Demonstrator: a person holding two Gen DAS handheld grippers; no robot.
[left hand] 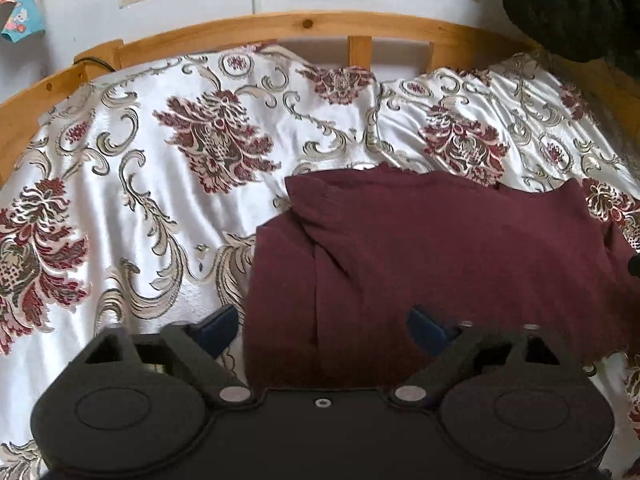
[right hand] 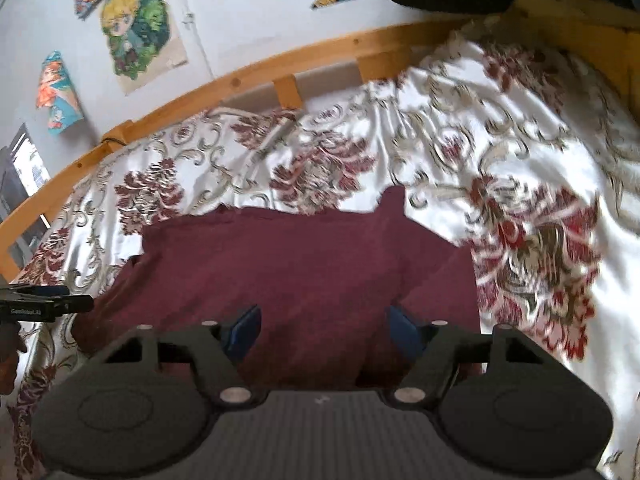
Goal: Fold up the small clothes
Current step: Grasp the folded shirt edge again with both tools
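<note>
Maroon garment [left hand: 440, 248] on floral bedspread [left hand: 140, 168], both tools' jaws apart

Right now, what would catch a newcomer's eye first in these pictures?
A dark maroon folded garment lies on a shiny white bedspread with red floral medallions, right ahead of both open grippers. Behind runs a curved pine bed rail, with colourful cartoon stickers on the pale wall above.

Maroon garment [left hand: 460, 248]: matt, soft knit cloth; bedspread [left hand: 132, 184]: glossy satin-like cloth with raised woven pattern; bed frame [left hand: 280, 26]: smooth varnished pale wood with knots; left gripper [left hand: 320, 330] and right gripper [right hand: 322, 330]: matt black plastic, metal pins.
</note>
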